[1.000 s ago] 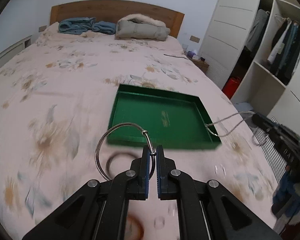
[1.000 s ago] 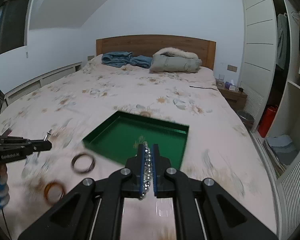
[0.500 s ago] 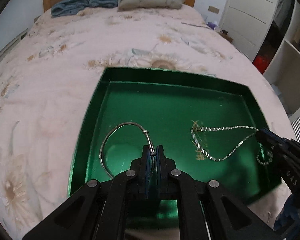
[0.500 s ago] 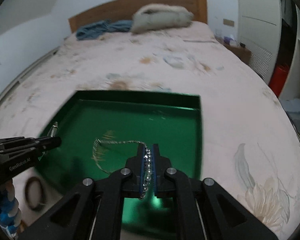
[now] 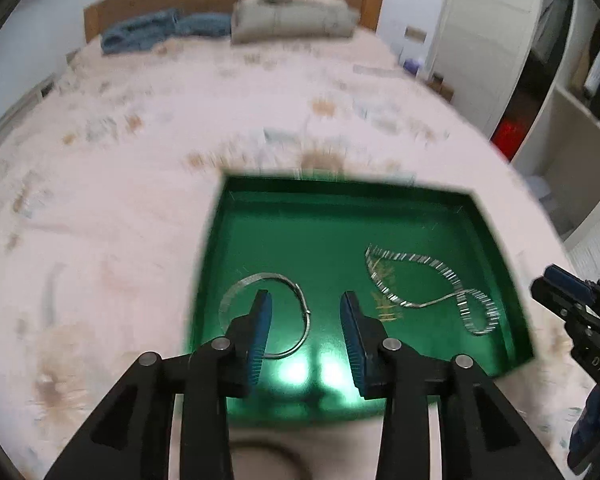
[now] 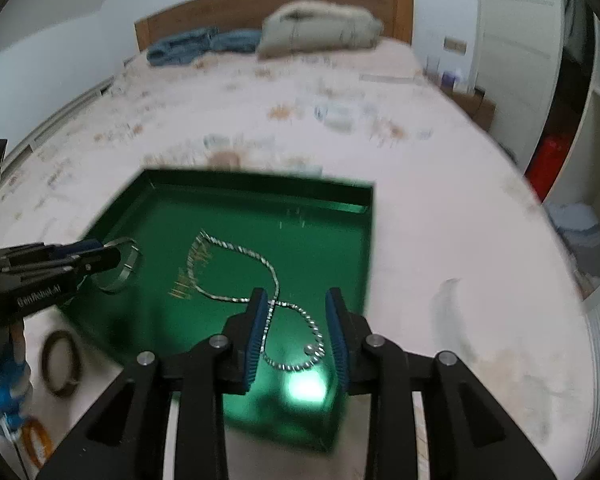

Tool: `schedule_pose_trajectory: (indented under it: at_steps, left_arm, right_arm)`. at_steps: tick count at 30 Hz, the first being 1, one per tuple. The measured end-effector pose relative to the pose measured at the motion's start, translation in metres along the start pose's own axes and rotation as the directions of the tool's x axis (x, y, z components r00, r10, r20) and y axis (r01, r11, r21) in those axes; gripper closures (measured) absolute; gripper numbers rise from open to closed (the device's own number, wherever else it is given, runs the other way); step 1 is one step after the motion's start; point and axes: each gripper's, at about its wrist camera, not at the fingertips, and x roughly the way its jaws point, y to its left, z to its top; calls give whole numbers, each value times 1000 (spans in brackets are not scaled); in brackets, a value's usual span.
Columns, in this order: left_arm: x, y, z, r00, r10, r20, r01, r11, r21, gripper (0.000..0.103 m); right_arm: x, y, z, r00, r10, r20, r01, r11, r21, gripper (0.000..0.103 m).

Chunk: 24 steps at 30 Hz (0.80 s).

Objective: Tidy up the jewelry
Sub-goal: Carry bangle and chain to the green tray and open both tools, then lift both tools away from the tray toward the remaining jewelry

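Both claws hang spread and empty over a green tray on a floral bedspread: the left gripper above a silver bangle, the right gripper above a silver chain necklace (both lying flat inside the tray).

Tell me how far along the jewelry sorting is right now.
Done: the silver bangle and the chain necklace lie in the green tray. In hand: nothing; the left gripper and right gripper are both open. Left: a dark ring and an orange ring lie on the bedspread outside the tray.
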Motion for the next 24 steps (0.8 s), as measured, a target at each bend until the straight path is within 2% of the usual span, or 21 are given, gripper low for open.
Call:
schedule_pose_trajectory:
  at_steps: [3, 6, 8, 12, 16, 20, 24]
  left_arm:
    - [-68, 8, 2, 995, 17, 96, -19, 1000, 17, 68]
    - [-139, 21, -6, 985, -1, 173, 1, 1000, 2, 68]
    - [-186, 27, -21, 975, 18, 223, -20, 1000, 8, 68]
    - [-251, 36, -63, 964, 38, 262, -45, 999, 21, 65]
    - [-291, 40, -109, 955, 75, 286, -87, 996, 27, 62]
    - [-307, 41, -154, 967, 33, 253, -38, 999, 15, 59]
    - [-298, 30, -195, 977, -19, 211, 14, 1000, 24, 57]
  right_arm:
    - [-59, 0, -1, 996, 22, 84, -22, 1000, -5, 74]
    - [-127, 2, -11, 985, 48, 168, -44, 999, -29, 74]
    - [-170, 4, -23, 975, 63, 214, -55, 998, -41, 74]
    - [-250, 6, -59, 956, 83, 282, -69, 996, -58, 74]
    - [-297, 9, -95, 946, 96, 308, -80, 995, -65, 74]
    - [-325, 19, -133, 946, 104, 308, -81, 993, -87, 74]
    - [-331, 26, -171, 954, 125, 274, -104, 991, -90, 74]
